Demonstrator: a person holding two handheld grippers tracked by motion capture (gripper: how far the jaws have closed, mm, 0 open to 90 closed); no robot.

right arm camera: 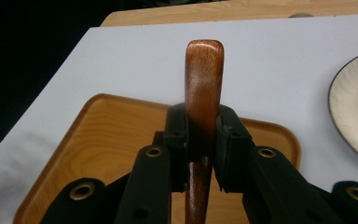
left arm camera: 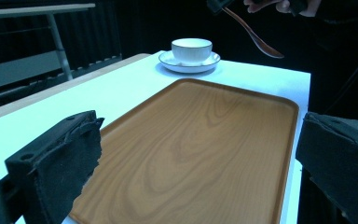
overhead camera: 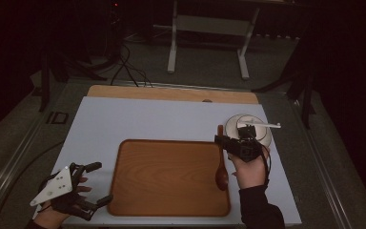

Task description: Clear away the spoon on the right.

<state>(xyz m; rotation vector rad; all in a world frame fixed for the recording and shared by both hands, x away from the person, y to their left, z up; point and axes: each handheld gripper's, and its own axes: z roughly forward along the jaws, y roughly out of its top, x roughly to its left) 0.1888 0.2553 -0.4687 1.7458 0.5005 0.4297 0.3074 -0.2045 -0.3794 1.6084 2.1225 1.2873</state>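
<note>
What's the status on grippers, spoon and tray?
Right gripper shut on wooden spoon, held above tray. Left gripper open, at tray's near-left corner. Cup on saucer beyond tray; nothing on tray.

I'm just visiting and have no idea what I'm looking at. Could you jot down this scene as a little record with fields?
Setting: white table in a dark room
Tray: wooden tray, nothing lying on it
Cup: white cup on a saucer, beyond the tray
Spoon: wooden spoon, lifted clear of the table
Right hand-held gripper: shut on the spoon's handle
Left hand-held gripper: open, holding nothing, beside the tray
</note>
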